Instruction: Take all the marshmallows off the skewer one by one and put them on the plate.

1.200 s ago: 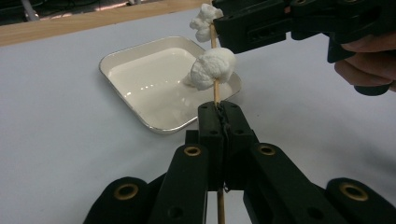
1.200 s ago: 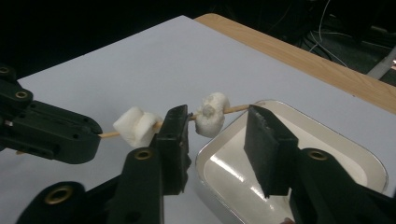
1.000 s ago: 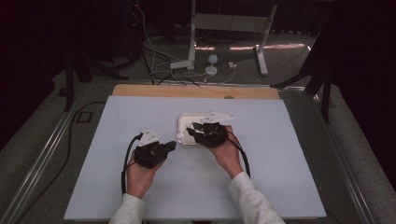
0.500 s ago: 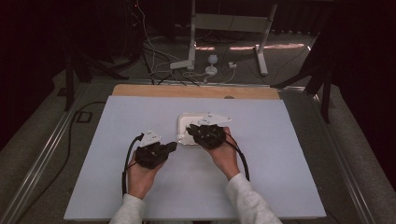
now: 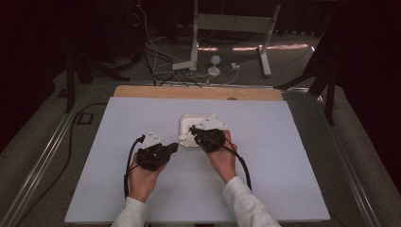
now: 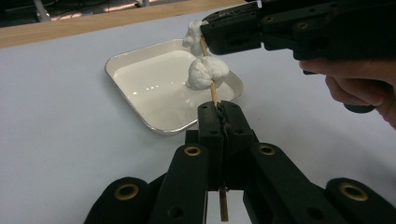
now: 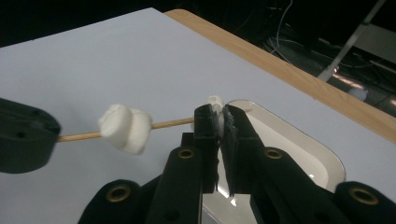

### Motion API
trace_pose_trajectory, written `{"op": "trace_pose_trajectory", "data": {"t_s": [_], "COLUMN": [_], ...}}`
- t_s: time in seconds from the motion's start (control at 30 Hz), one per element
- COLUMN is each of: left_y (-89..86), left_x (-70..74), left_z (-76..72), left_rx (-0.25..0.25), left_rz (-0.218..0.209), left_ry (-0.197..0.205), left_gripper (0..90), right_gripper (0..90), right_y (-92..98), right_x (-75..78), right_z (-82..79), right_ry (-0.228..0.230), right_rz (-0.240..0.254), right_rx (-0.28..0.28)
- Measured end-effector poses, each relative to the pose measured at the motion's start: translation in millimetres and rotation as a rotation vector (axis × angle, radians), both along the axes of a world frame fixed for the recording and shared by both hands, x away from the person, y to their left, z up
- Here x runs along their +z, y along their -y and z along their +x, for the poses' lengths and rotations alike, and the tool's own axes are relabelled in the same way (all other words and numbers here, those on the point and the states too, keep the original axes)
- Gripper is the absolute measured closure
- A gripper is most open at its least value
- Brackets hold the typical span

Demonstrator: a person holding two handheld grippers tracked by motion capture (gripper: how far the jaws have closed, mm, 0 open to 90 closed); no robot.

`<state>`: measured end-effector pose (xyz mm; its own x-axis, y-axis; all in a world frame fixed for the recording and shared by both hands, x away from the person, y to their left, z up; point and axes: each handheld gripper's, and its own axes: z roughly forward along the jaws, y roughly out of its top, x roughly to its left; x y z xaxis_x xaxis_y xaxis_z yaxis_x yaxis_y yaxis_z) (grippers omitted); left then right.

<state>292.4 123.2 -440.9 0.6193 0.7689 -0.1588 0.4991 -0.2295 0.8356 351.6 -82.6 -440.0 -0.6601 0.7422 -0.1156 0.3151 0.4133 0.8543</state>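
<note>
My left gripper (image 6: 219, 109) is shut on a thin wooden skewer (image 6: 213, 93) that points up and away over the tray. One white marshmallow (image 6: 205, 72) sits threaded on the skewer. A second marshmallow (image 7: 215, 101) is at the skewer's tip, pinched between the jaws of my right gripper (image 7: 218, 114). Those jaws have just been closing on it. From the right gripper view the threaded marshmallow (image 7: 125, 122) hangs between the left gripper (image 7: 23, 135) and my jaws. In the high view the two grippers (image 5: 174, 147) (image 5: 193, 132) meet at the tray's near left corner.
A shallow white tray (image 5: 185, 120) with a metal rim lies mid-table on the pale blue-white sheet (image 5: 283, 156). A wooden strip (image 5: 142, 91) runs along the table's far edge. Cables and stand legs (image 5: 265, 52) lie on the floor beyond.
Both hands stay almost where they were; the right gripper has edged slightly left toward the left gripper.
</note>
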Motion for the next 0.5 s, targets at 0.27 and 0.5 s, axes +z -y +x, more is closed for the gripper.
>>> {"op": "trace_pose_trajectory", "data": {"t_s": [0.27,0.5], "left_y": [2.3,2.2], "left_x": [2.5,1.9], "left_z": [-1.8,-1.2], "left_rx": [0.005,0.02], "left_rz": [0.01,0.021], "left_ry": [0.011,-0.01], "left_gripper": [90.0,90.0], "right_gripper": [85.7,87.1], "right_y": [13.0,2.8], "right_x": [4.1,-3.1], "right_z": [3.4,3.0], "right_ry": [0.0,0.071], "right_rz": [0.018,-0.094], "right_rx": [-0.026,-0.069]}}
